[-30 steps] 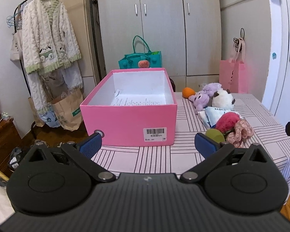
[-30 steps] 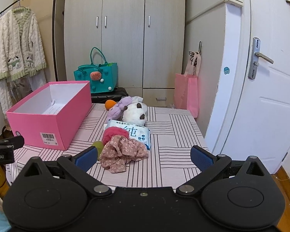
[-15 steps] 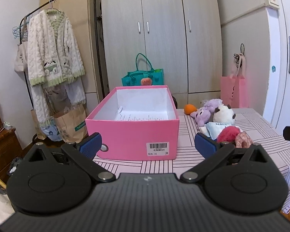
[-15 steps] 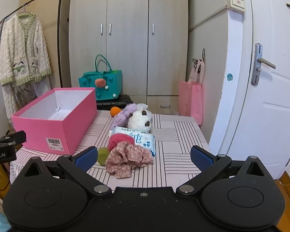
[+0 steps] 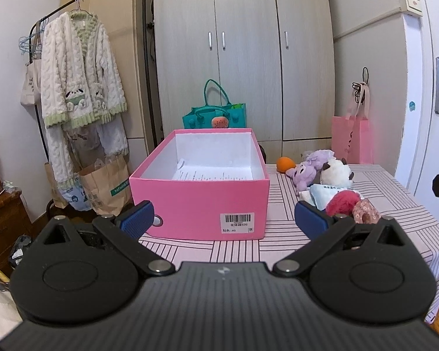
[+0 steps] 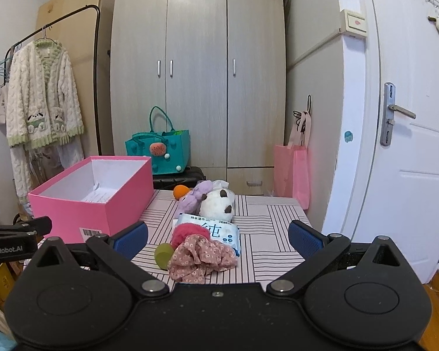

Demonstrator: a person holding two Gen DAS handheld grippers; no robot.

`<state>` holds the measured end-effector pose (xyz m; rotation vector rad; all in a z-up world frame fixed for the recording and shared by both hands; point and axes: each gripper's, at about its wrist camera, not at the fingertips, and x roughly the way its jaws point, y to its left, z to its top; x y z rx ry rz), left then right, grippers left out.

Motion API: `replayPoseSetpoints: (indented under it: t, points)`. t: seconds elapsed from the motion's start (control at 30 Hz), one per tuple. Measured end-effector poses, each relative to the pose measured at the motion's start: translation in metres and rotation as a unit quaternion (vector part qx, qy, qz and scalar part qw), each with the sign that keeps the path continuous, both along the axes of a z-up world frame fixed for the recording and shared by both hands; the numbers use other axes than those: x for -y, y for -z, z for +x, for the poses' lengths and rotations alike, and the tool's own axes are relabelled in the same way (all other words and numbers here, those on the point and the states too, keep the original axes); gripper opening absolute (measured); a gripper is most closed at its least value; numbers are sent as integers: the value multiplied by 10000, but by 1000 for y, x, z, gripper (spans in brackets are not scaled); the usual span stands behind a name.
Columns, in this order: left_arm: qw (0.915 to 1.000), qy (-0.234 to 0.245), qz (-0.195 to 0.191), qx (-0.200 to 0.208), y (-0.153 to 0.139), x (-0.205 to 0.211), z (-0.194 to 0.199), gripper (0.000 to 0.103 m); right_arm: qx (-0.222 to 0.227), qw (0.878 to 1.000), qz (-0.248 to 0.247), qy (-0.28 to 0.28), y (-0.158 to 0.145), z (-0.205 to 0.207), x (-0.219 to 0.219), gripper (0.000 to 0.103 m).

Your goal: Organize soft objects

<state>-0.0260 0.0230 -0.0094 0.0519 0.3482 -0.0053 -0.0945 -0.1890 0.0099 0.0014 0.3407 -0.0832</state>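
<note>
A pink box (image 5: 200, 204) stands open on the striped table (image 5: 278, 242), with a paper sheet inside; it also shows in the right wrist view (image 6: 93, 204). Right of it lies a heap of soft things: a floral scrunchie (image 6: 202, 259), a red fluffy ball (image 6: 190, 232), a green ball (image 6: 164, 255), a wipes pack (image 6: 216, 228), a white plush (image 6: 218, 203), a purple plush (image 6: 194, 194) and an orange ball (image 6: 180, 191). My left gripper (image 5: 222, 216) is open and empty before the box. My right gripper (image 6: 218, 238) is open and empty, near the scrunchie.
A grey wardrobe (image 6: 199, 73) stands behind the table. A teal bag (image 6: 161, 152) sits behind the box. A clothes rack with a white cardigan (image 5: 79, 73) stands left. A pink bag (image 6: 292, 172) hangs by the white door (image 6: 409, 146) on the right.
Both grippers have tilted up and drawn back a little from the table; the box and heap sit lower in view. Both stay open and empty.
</note>
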Motion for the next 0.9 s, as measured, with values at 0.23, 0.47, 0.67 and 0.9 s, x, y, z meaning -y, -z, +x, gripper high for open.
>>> replayPoseSetpoints:
  t: [0.23, 0.47, 0.67, 0.9]
  points:
    - [10000, -16, -46, -56, 0, -2, 2, 103, 104, 9999, -3, -6, 1, -1, 1, 103]
    - [9996, 82, -228, -169, -7, -8, 12, 103, 650, 9977, 49, -160, -4, -7, 14, 103]
    - [9963, 451, -585, -440, -8, -6, 31, 103, 638, 9976, 4, -257, 19, 20, 28, 103]
    - [9931, 952, -513, -465, 5, 23, 51, 101, 284, 9952, 268, -901, 51, 51, 38, 103]
